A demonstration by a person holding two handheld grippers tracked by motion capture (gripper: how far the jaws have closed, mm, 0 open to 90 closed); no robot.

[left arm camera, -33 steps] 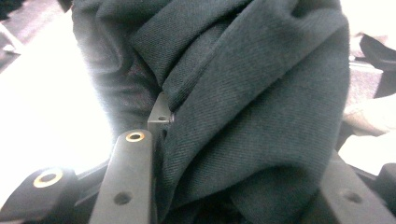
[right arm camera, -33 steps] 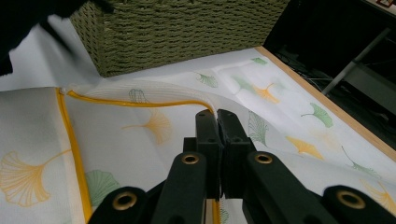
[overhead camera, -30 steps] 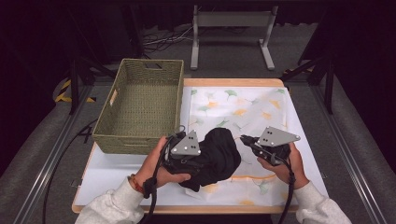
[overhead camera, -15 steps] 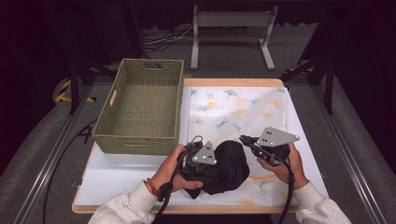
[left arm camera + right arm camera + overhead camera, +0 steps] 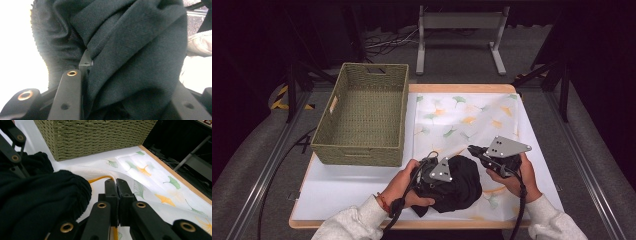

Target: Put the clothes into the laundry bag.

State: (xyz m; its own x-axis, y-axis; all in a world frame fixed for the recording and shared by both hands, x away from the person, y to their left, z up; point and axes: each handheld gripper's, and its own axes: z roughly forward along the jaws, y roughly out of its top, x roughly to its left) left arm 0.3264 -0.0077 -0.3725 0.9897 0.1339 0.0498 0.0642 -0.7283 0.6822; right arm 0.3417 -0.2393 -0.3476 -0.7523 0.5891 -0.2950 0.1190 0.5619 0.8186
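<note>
A bunched black garment (image 5: 462, 184) lies on the near part of a white leaf-printed cloth (image 5: 462, 115). My left gripper (image 5: 444, 173) is pressed into the bundle from the left. In the left gripper view the dark fabric (image 5: 140, 50) fills the gap between the jaws, and one fingertip (image 5: 86, 60) shows against a fold. My right gripper (image 5: 474, 149) sits just right of the bundle. Its jaws (image 5: 117, 183) are shut together on the raised, yellow-trimmed edge of the printed cloth (image 5: 100, 178).
A green woven basket (image 5: 357, 152) stands empty on the left half of the white tabletop (image 5: 342, 185); its wall (image 5: 95, 135) rises close behind the bundle. A metal stand (image 5: 459, 30) and cables lie on the floor beyond the table.
My left gripper has carried the black garment to the right and nearer the front edge. The right gripper has stayed put.
</note>
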